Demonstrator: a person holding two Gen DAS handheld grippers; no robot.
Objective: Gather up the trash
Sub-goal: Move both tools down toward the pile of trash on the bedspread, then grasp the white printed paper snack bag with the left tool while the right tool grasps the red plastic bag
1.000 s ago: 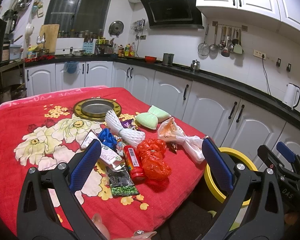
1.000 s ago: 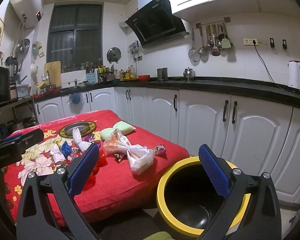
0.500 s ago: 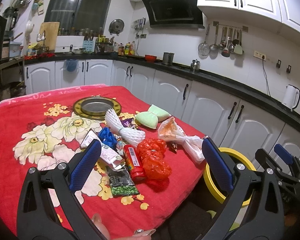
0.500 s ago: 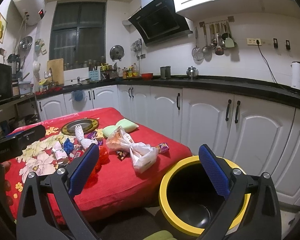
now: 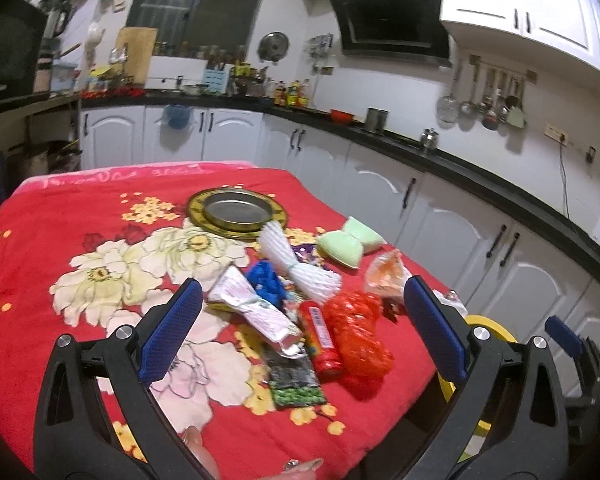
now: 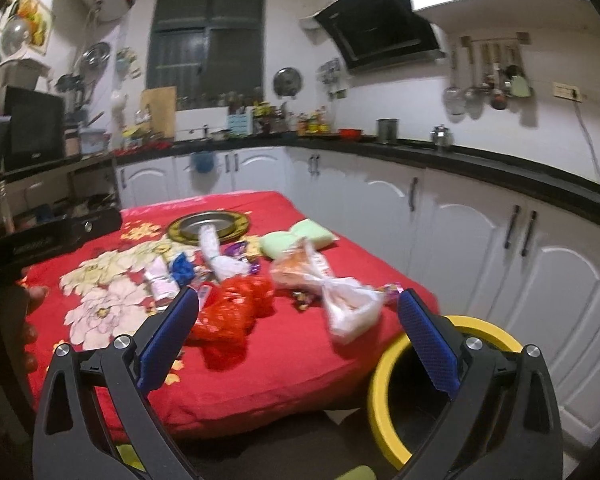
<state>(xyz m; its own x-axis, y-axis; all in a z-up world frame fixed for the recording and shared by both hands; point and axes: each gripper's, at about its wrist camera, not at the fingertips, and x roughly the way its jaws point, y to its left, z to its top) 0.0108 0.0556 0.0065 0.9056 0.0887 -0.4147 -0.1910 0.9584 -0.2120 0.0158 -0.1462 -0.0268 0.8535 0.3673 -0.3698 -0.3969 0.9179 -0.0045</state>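
Left wrist view shows the left gripper (image 5: 300, 330) spread wide with nothing between its blue pads, hanging above the near edge of the bench (image 5: 32, 240), which is draped in a red floral cloth; the trash lies in a loose heap toward the right edge of the bench; a crumpled red plastic bag (image 5: 356, 328) sits nearest the right side, touching a red tube (image 5: 320, 340) just to its left; a white tube (image 5: 256, 304) lies slantwise beside that, with a dark snack packet (image 5: 294, 376) closer to the near edge; a blue wrapper (image 5: 266, 280) and a white foam net (image 5: 296, 262) lie behind them, and a pale green sponge (image 5: 348, 242) sits further back near the right edge; a clear bag with orange contents (image 5: 384, 274) rests by the right edge; a round metal tray (image 5: 236, 212) sits toward the far side of the bench; the right gripper (image 5: 572, 344) is visible low at the right, beyond the bench.

Right wrist view shows the right gripper (image 6: 298, 346) also wide apart and holding nothing; it hangs off the near right corner of the bench (image 6: 300, 384), above the floor; the yellow-rimmed bin (image 6: 380, 384) stands on the floor just beside that corner, partly behind the right finger; the red plastic bag (image 6: 236, 312) and the clear bag (image 6: 332, 292) lie nearest this gripper.
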